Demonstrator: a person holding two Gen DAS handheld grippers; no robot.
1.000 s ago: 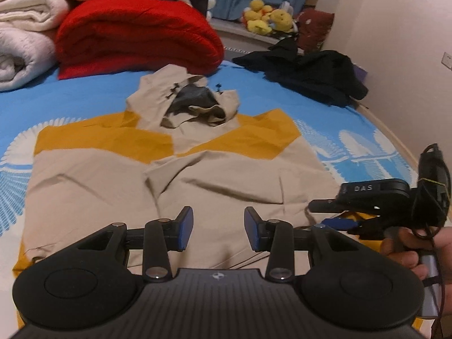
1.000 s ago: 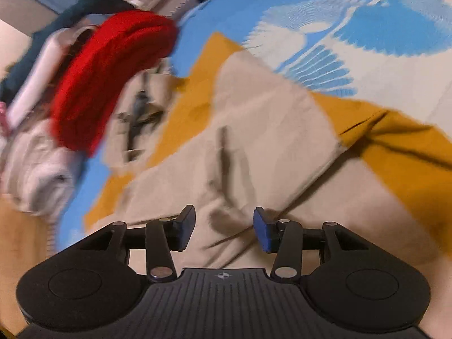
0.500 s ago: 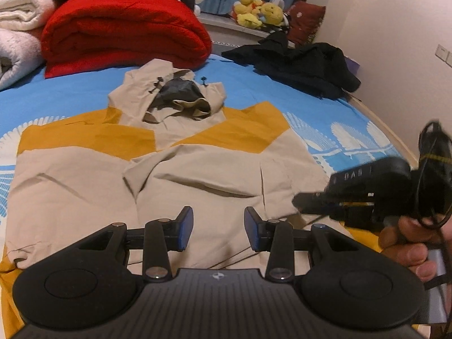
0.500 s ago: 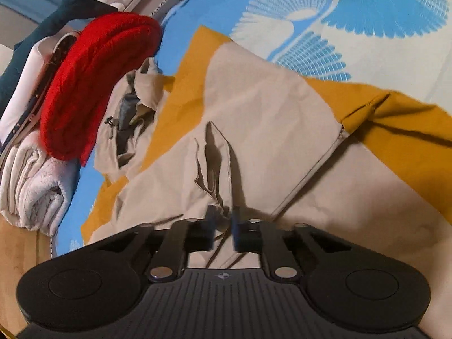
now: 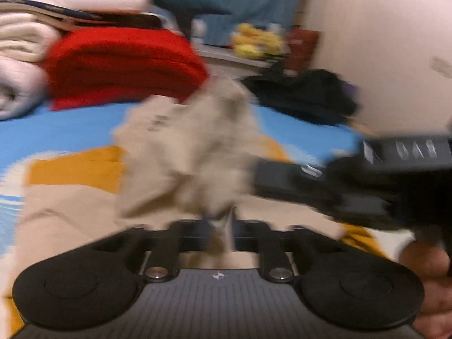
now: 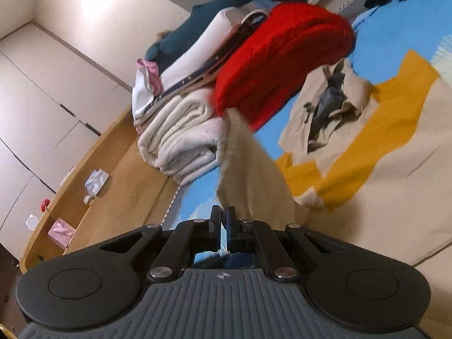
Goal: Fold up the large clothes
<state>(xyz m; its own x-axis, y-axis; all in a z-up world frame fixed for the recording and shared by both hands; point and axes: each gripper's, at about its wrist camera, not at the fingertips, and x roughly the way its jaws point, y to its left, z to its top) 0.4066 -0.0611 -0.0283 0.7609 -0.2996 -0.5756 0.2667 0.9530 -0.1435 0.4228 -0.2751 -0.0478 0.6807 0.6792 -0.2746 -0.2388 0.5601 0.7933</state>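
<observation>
A beige and mustard-yellow hooded jacket [image 6: 395,155] lies spread on the blue bed sheet [image 5: 65,130]. My left gripper [image 5: 219,233] is shut on a lifted bunch of the jacket's beige cloth [image 5: 192,152]; this view is blurred. My right gripper [image 6: 223,226] is shut on a beige fold of the jacket [image 6: 248,169] and holds it raised above the bed. The right gripper's body also shows in the left wrist view [image 5: 353,180], close on the right. The jacket's hood [image 6: 330,101] lies flat at the far end.
A folded red blanket [image 6: 279,53] and white folded bedding [image 6: 183,138] are stacked at the head of the bed. A black garment [image 5: 305,96] lies at the far right near the wall. A wooden bed edge [image 6: 113,175] runs on the left.
Both grippers have closed on the jacket's cloth near its middle and lifted it. The right gripper has swung up and tilted, the left view has blurred from motion.
</observation>
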